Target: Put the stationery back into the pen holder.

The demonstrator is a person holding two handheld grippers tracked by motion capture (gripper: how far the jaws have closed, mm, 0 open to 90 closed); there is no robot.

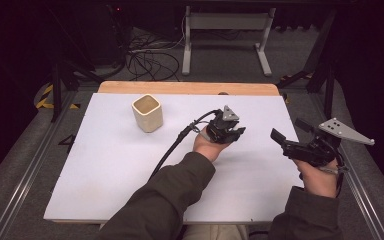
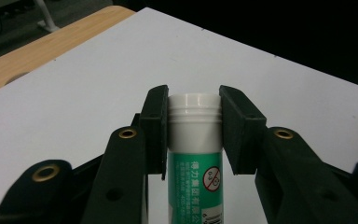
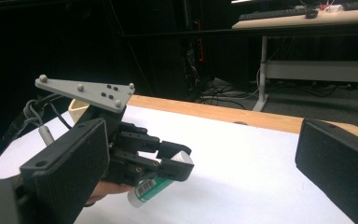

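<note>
A green tube (image 2: pixel 195 163) with a white screw cap stands between the jaws of my left gripper (image 2: pixel 195 109), whose pads press on the cap's neck from both sides. In the high view the left gripper (image 1: pixel 236 132) is above the middle of the white board (image 1: pixel 110 165), held a little off the surface. My right gripper (image 1: pixel 291 131) hovers to its right with its jaws wide apart and nothing between them. In the right gripper view, the right gripper (image 3: pixel 205 140) faces the left gripper (image 3: pixel 161 161), which holds the green tube (image 3: pixel 151 189) tilted.
A cream square cup (image 1: pixel 147 113) stands upright on the board's far left part, also seen as the cup (image 3: pixel 76 109) behind the grey plate. A wooden table edge (image 1: pixel 190 88) runs along the far side. Cables and a desk frame (image 1: pixel 225 22) lie on the floor beyond.
</note>
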